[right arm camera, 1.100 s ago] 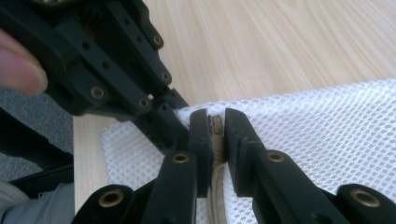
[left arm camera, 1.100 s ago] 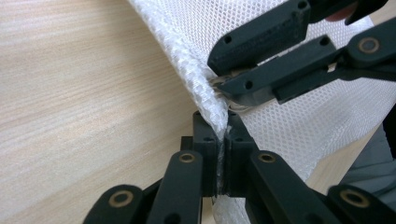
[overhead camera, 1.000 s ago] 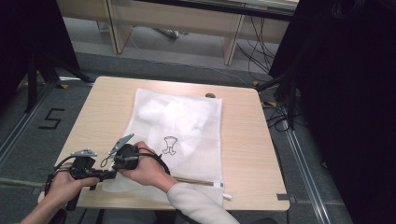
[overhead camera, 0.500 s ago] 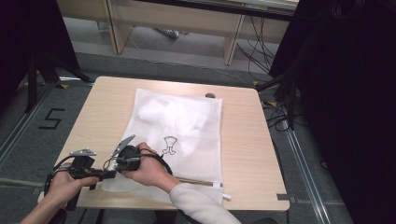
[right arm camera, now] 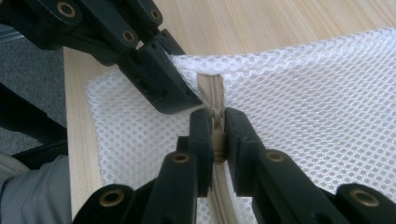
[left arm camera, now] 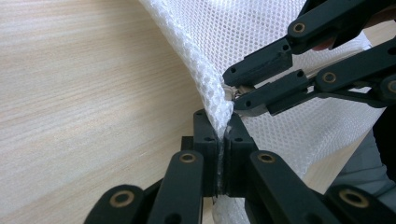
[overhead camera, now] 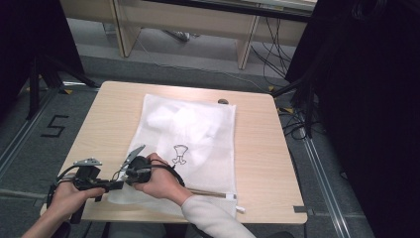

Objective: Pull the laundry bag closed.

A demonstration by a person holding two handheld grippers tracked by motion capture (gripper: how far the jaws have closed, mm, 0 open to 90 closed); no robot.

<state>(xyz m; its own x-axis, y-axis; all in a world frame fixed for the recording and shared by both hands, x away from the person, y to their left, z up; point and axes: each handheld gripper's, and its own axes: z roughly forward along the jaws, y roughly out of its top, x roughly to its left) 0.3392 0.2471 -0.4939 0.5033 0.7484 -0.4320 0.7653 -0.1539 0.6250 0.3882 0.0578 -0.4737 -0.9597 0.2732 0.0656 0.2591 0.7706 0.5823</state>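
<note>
Two grippers meet at the near-left corner of the white mesh bag (overhead camera: 190, 136), which lies flat on the light wood table (overhead camera: 257, 148). Versus a second ago almost nothing differs: both hands sit at the same corner and the bag has not shifted.

Left gripper (left arm camera: 219, 135): jaws pressed together on the bag's edge, pinching a fold of mesh that rises out of them. Right gripper (right arm camera: 217, 133): jaws closed on the beige zipper (right arm camera: 211, 93), at what is probably the slider, though the pads hide it. In the high view the right gripper (overhead camera: 130, 174) sits just beside the left gripper (overhead camera: 115, 184), nearly touching.

The bag is an open-weave net, soft and slightly rumpled, rectangular, with a small dark printed figure (overhead camera: 180, 153) near its middle. Something pale and lumpy shows through the mesh at the far end. The zipper tape is woven with fine teeth. The table is laminate with a straight grain and rounded corners. The jaws are black matte links with brass-coloured pivots.
</note>
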